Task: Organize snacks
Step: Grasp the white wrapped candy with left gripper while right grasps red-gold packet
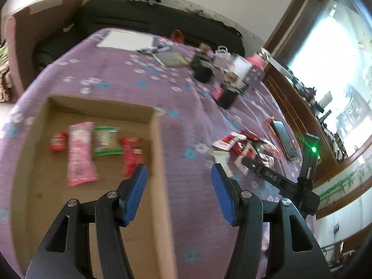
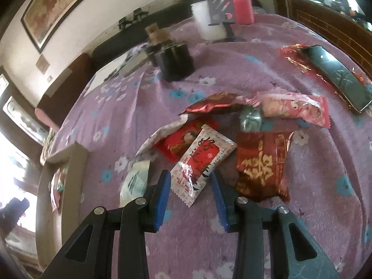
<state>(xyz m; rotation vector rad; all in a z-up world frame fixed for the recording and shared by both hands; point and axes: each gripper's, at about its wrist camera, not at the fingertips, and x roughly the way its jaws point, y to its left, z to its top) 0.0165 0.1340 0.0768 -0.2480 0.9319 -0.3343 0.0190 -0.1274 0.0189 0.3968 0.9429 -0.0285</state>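
Observation:
A shallow cardboard box (image 1: 160, 162) lies on the purple flowered cloth and holds a small red packet (image 1: 56, 141), a long pink packet (image 1: 80, 153), a green-edged packet (image 1: 107, 140) and a red packet (image 1: 130, 154). My left gripper (image 1: 179, 171) is open and empty above the box's right wall. A pile of loose snack packets (image 1: 246, 150) lies to the right. In the right wrist view my right gripper (image 2: 189, 181) is open, its fingers on either side of a white-and-red packet (image 2: 202, 160). A dark red packet with gold characters (image 2: 262, 165) lies to its right.
A phone (image 2: 337, 74) lies on a red wrapper at the right. Black containers (image 2: 174, 62), a white cup (image 2: 209, 21) and a pink bottle (image 2: 240, 2) stand further back. A notepad (image 1: 126, 39) lies at the far edge. The box corner (image 2: 69, 160) shows at left.

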